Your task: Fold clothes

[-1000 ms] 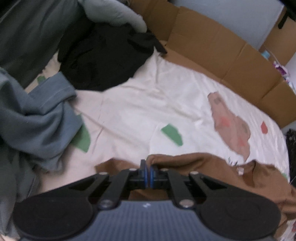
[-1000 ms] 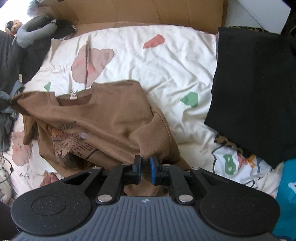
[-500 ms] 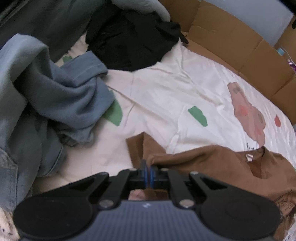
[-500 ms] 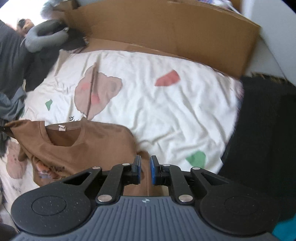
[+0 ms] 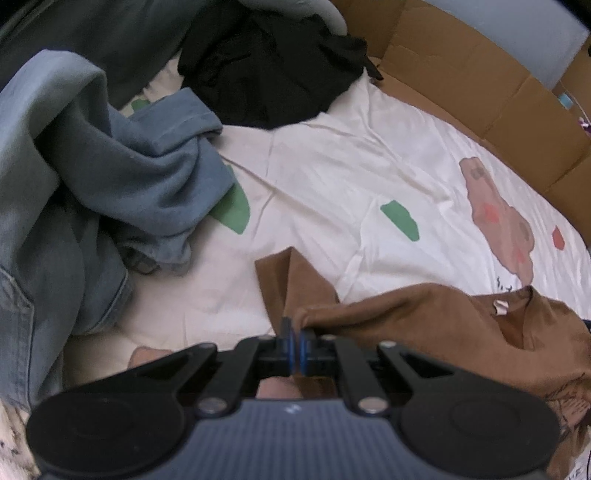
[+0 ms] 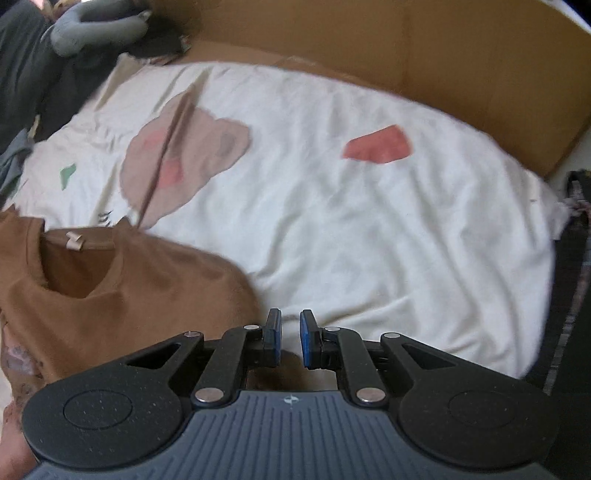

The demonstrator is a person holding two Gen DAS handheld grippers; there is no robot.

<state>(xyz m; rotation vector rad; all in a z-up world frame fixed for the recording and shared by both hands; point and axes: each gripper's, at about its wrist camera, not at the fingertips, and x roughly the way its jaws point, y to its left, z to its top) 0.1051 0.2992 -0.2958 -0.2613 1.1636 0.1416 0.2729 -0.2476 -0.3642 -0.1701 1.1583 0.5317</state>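
A brown T-shirt [image 5: 424,317] lies crumpled on the white printed bed sheet [image 5: 351,166]. My left gripper [image 5: 295,332] is shut on its sleeve end, and the cloth stretches away to the right toward the collar label [image 5: 500,306]. In the right wrist view the shirt [image 6: 129,306] fills the lower left with its neckline open. My right gripper [image 6: 290,332] sits at the shirt's right edge. Its pads stand a narrow gap apart, with brown cloth showing low between them.
A heap of blue denim clothes [image 5: 110,177] is piled at the left, with a black garment [image 5: 273,66] behind it. A cardboard wall [image 6: 443,55] runs along the far side of the sheet [image 6: 369,221]. Another black garment [image 6: 576,295] lies at the right edge, and a grey plush [image 6: 92,26] at the far left.
Both grippers have kept their grip and moved apart, drawing the brown shirt out wider. The left view has slid toward the denim heap. The black garment has left most of the right view.
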